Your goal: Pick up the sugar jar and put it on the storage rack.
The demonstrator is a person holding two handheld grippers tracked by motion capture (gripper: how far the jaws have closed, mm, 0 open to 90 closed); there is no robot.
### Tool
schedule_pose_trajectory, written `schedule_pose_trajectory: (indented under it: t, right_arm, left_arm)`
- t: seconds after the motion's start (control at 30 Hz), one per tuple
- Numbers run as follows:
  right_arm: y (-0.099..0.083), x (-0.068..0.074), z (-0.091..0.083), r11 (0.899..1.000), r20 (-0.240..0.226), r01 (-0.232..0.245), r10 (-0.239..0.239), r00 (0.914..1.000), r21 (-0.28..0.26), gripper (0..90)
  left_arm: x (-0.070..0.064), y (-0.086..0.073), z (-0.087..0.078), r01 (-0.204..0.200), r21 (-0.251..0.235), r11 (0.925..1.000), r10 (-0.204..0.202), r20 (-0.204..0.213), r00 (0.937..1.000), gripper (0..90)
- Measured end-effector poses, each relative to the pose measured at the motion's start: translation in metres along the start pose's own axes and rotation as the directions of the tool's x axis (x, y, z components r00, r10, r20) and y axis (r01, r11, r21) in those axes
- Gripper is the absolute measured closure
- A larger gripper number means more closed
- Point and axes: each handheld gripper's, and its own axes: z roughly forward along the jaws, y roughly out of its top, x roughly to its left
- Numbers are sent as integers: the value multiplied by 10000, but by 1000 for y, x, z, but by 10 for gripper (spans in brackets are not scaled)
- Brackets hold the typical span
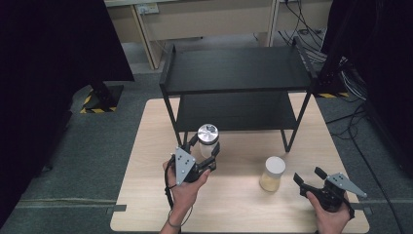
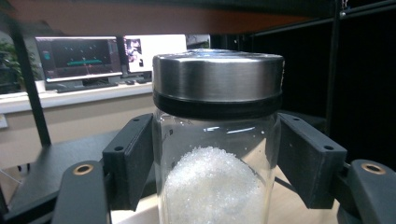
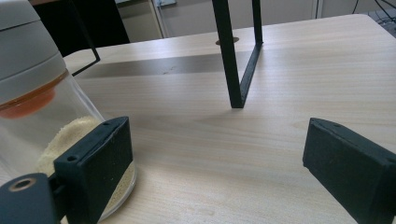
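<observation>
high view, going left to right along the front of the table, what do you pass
Left tongs around the silver-lidded glass jar of white grains → white-lidded glass jar of yellowish powder → right tongs, open.

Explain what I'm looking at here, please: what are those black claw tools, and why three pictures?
A person works with two tools, one in each hand. The high view looks down on the wooden table; the other two cameras ride on the tools. The left hand-held gripper has its jaws around a steel-lidded glass jar of white crystals, close at both sides, in front of the black two-tier shelf. The right hand-held gripper is open, beside a white-lidded jar of tan powder.
</observation>
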Motion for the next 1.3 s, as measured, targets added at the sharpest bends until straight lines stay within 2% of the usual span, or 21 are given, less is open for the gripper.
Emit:
schedule_pose_trajectory:
  t: [0.43, 0.73, 1.13, 1.3]
  right_arm:
    - [0, 0, 0, 10000, 7, -61, 61, 10000, -11, 85]
    - [0, -1, 0, 10000, 9, -81, 81, 10000, -13, 85]
    - [0, -1, 0, 9999, 15, -127, 127, 9999, -2, 85]
    - [0, -1, 0, 9999, 20, -146, 146, 9999, -14, 85]
  left_arm:
    - [0, 29, 2, -214, -302, 9993, 200, -449, 9988, 306]
    - [2, 44, 5, -187, -559, 9983, 154, -594, 9981, 306]
    - [6, 78, 12, -271, -827, 9962, 188, -991, 9949, 306]
    - [7, 86, 13, -257, -882, 9958, 168, -1002, 9948, 306]
